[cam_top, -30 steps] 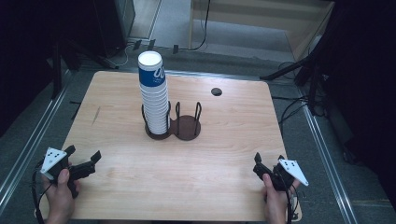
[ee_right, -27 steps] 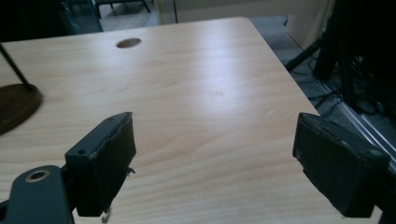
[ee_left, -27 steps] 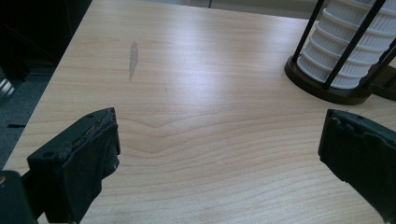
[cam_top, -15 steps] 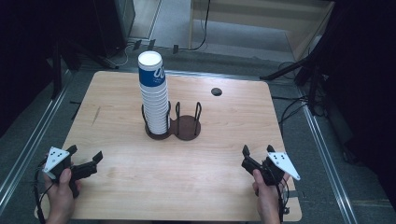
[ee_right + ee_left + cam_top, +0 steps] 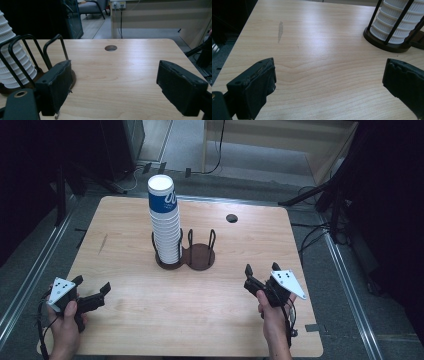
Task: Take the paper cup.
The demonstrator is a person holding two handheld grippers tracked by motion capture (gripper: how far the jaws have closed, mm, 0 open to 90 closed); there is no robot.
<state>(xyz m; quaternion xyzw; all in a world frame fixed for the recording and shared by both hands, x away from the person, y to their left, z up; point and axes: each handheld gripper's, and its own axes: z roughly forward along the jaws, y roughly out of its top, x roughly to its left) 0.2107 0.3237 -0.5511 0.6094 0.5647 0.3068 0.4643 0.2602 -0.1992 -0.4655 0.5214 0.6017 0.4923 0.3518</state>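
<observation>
The counter [image 5: 150,320] is a pale wooden top with a round hole [image 5: 231,218] near its far edge. At its middle stands a dark two-ring holder [image 5: 200,257]; the cup stack [image 5: 166,222] fills the left ring, its base hidden behind the wire loops, and the right ring is bare. In the gripper views the stack's top is cut off by the frame. The left gripper [image 5: 91,292] sits at the near left corner, well apart from the holder, fingers [image 5: 258,85] spread wide with nothing between them. The right gripper [image 5: 261,272] hovers near right, pointed toward the holder, fingers [image 5: 58,82] also parted and empty.
</observation>
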